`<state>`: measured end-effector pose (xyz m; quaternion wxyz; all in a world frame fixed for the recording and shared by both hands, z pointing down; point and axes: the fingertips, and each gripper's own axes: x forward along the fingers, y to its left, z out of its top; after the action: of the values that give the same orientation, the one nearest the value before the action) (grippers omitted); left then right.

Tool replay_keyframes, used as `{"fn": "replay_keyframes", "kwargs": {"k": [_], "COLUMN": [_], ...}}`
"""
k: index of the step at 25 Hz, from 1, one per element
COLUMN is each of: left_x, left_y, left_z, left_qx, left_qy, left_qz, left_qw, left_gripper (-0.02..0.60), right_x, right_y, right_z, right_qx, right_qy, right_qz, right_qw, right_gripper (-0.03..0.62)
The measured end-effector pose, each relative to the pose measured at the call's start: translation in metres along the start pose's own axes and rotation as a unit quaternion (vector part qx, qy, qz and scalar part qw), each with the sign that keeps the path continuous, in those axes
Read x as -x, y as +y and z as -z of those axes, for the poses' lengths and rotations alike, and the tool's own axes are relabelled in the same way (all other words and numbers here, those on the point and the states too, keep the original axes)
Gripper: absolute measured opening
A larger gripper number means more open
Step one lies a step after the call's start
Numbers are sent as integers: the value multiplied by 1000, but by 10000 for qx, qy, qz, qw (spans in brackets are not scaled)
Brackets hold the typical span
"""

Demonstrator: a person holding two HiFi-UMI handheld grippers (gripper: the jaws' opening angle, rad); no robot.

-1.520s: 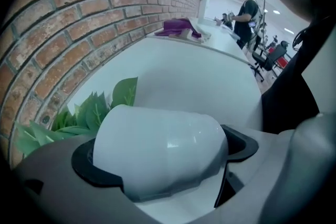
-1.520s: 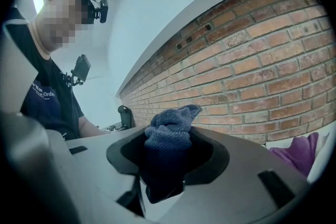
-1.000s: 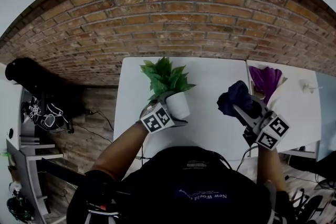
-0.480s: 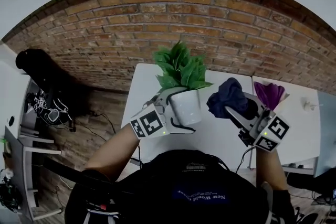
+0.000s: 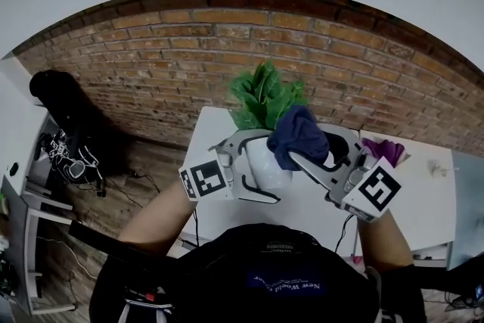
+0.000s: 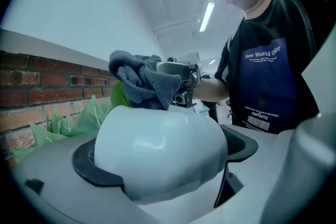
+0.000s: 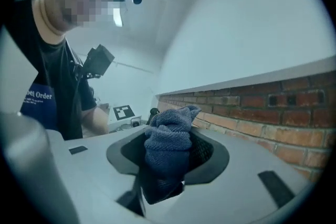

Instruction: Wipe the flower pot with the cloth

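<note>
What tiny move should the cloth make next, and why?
Probably rub the cloth across the flower pot. The right tongs are shut on the cloth, which touches the pot's white side, and the left tongs grip the pot, so it looks ready for wiping.

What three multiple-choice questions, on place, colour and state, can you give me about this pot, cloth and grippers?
1. Where is the cloth? A) on the table B) against the flower pot C) on the floor
2. What colour is the pot? A) white B) red C) black
3. The left gripper is: A) open, empty B) shut on the pot C) shut on the cloth
Answers: B, the left gripper view shows cloth touching pot; A, its body is white; B, both jaws clamp its sides.
</note>
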<state>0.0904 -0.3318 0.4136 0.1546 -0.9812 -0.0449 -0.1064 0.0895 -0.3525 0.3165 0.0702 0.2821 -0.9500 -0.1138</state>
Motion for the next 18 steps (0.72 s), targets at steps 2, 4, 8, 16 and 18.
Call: {"fn": "replay_keyframes", "kwargs": {"k": [2,4,8,16,18], "left_x": [-2,-1,-1,10,13], "left_y": [0,3,14,43,49], "left_z": [-3,-5,-7,-6,-7], "left_qx": [-39,-71,-117,-230,-205], "left_qy": [54,98,164,272,222], "left_qz": [4,-21,-177,-567,-677], "left_qw": [10000,9999,9996,9978,9972], "left_gripper": [589,588,588,584,584], "right_x": [-10,-18,-27,-24,-16], "right_y": [2,2,7,34,43], "right_z": [0,0,2,15,25], "right_qx": [286,370,388,293,283], "right_qy": [238,364,455,748,904], "right_qz": [23,46,-18,-658,-893], "right_qw": [9993,9986,9982,9946,9915], "right_gripper": [160,160,160,160,160]}}
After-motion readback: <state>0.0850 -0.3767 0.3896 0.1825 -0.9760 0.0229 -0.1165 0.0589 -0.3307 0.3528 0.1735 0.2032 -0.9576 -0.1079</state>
